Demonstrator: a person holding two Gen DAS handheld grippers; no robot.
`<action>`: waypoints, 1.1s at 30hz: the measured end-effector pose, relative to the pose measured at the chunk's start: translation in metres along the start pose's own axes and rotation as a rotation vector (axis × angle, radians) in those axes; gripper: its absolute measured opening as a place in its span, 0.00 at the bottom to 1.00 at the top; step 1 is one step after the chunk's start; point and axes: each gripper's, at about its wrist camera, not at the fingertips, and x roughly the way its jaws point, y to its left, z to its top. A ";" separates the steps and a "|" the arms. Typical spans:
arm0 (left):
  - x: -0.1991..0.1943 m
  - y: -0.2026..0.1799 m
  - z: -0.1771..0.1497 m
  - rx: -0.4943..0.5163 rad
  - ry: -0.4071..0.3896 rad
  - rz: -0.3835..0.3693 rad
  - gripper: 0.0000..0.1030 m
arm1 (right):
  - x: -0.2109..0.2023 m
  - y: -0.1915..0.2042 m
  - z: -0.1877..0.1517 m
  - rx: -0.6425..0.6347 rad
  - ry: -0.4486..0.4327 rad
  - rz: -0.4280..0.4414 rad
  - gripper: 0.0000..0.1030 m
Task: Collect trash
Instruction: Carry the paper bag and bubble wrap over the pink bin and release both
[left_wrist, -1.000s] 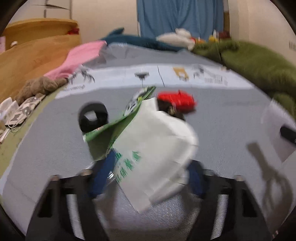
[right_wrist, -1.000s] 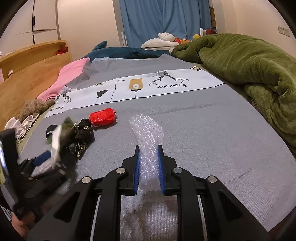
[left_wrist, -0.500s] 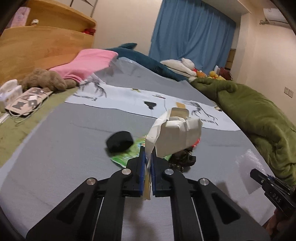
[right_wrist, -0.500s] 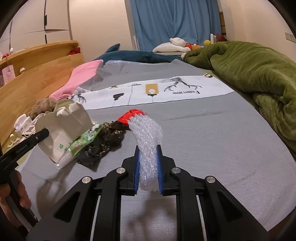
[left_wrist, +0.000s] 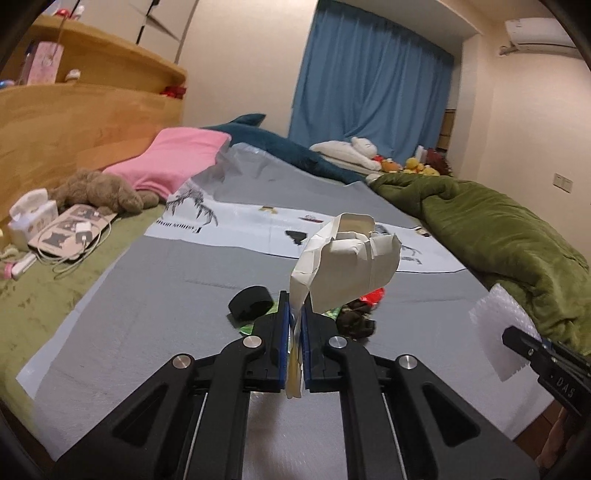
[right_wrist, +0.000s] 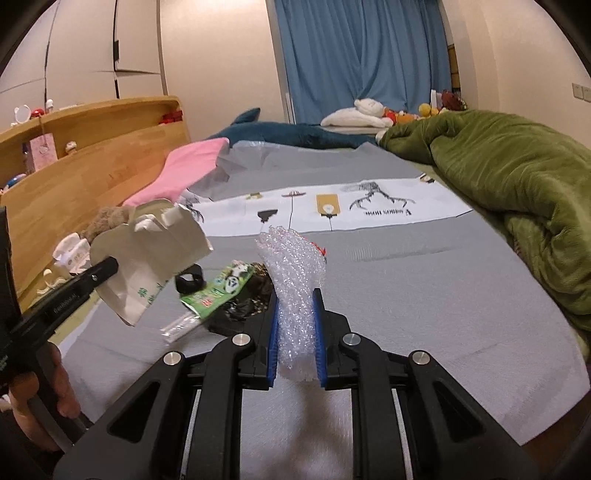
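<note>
Gripper (left_wrist: 294, 334) above grey bed sheet (left_wrist: 155, 317)

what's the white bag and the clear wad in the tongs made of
White bag: looks like matte paper, since it holds sharp creases and folds and carries green print. Clear wad: bubble wrap, glossy see-through plastic covered in small raised bubbles that catch the light.

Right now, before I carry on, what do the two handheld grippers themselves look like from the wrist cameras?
Both match: the left gripper and right gripper are matte black plastic with two angular fingers, triangular cut-outs, round silver screw heads and blue pads lining the inner faces. Thin metal rods run back along the body. Small white lettering marks a finger's side. No sleeve or cable shows.
</note>
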 end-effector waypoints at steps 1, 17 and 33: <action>-0.008 -0.002 0.001 0.000 -0.001 -0.017 0.06 | -0.008 0.001 0.000 0.000 -0.007 0.001 0.16; -0.094 -0.088 -0.053 0.150 0.112 -0.218 0.06 | -0.150 -0.016 -0.063 0.024 -0.030 -0.063 0.16; -0.118 -0.167 -0.132 0.316 0.252 -0.330 0.06 | -0.200 -0.069 -0.160 0.132 0.092 -0.194 0.16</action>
